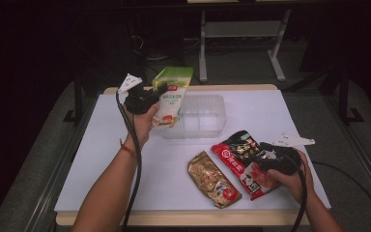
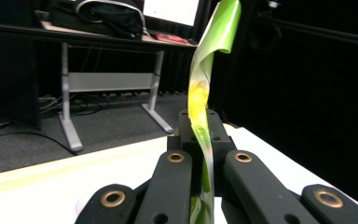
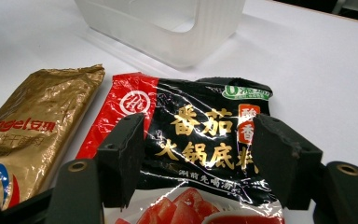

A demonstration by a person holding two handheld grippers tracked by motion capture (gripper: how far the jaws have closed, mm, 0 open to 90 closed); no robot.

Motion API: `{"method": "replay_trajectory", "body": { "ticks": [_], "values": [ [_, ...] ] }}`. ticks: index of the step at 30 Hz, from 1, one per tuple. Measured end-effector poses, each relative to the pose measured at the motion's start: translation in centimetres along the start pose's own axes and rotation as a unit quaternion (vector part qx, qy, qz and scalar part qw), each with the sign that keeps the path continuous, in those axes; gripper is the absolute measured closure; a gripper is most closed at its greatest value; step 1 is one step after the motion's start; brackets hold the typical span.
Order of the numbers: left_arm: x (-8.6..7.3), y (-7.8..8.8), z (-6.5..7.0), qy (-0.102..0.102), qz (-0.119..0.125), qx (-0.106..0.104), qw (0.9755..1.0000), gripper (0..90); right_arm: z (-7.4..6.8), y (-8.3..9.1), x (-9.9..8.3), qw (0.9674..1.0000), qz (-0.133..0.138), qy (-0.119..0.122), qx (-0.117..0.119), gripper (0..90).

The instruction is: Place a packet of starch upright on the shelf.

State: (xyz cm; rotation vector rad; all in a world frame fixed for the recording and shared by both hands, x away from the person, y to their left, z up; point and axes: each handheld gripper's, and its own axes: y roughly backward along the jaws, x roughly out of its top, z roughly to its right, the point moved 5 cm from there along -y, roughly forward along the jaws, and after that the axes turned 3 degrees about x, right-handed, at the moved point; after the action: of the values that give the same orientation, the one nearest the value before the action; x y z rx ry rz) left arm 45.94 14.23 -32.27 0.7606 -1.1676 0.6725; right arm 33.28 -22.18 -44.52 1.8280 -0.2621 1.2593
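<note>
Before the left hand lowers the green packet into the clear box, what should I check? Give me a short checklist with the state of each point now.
1. Left gripper is shut on the green packet: ok, the fingers pinch it edge-on.
2. The packet is lifted off the table: ok, it is held up near the box's left end.
3. Clear plastic box has room inside: ok, it looks empty.
4. Right gripper is away from the box: ok, it is over the red and black packet, fingers open on either side.
5. Gold packet is out of the path: ok, it lies in front of the box.
6. Whether the packet fits the box upright: cannot tell.
</note>
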Motion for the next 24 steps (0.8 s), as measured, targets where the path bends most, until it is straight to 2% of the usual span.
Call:
{"method": "replay_trajectory", "body": {
  "ticks": [3,5,8,10,14,16,18,21,24],
  "values": [
    [0.3,-0.8,0.0,0.001,0.006,0.004,1.0000,89.8,0.0,0.1,0.0,1.0000,0.001,0.000,0.000,34.1],
    [0.6,-1.4,0.0,-0.007,0.007,0.013,0.9999,89.8,0.0,0.1,0.0,1.0000,0.001,0.000,-0.001,34.0],
    [0.9,-2.3,0.0,-0.009,0.006,0.028,0.9996,89.8,-0.1,0.2,-0.1,1.0000,0.000,-0.002,0.000,34.0],
    [1.0,-2.8,-0.2,-0.008,0.007,0.040,0.9991,89.8,0.0,0.2,-0.1,1.0000,0.000,-0.002,0.001,34.0],
    [1.0,-3.8,-0.7,0.009,0.013,0.056,0.9983,89.8,-0.1,0.1,-0.1,1.0000,-0.002,-0.002,0.002,33.9],
    [0.8,-4.4,-0.9,0.007,0.011,0.066,0.9977,89.8,0.0,0.1,-0.1,1.0000,-0.004,0.000,0.002,33.9],
    [0.7,-4.9,-1.1,-0.003,0.010,0.079,0.9968,89.8,-0.1,0.1,-0.2,1.0000,-0.004,-0.001,0.003,33.8],
    [0.6,-5.5,-1.2,0.000,0.015,0.085,0.9963,89.7,-0.1,0.1,-0.1,1.0000,-0.002,0.001,0.003,33.8],
    [0.2,-5.9,-1.2,0.012,0.030,0.086,0.9958,89.7,0.0,0.1,-0.2,1.0000,-0.003,-0.001,0.003,33.8]
  ]
}}
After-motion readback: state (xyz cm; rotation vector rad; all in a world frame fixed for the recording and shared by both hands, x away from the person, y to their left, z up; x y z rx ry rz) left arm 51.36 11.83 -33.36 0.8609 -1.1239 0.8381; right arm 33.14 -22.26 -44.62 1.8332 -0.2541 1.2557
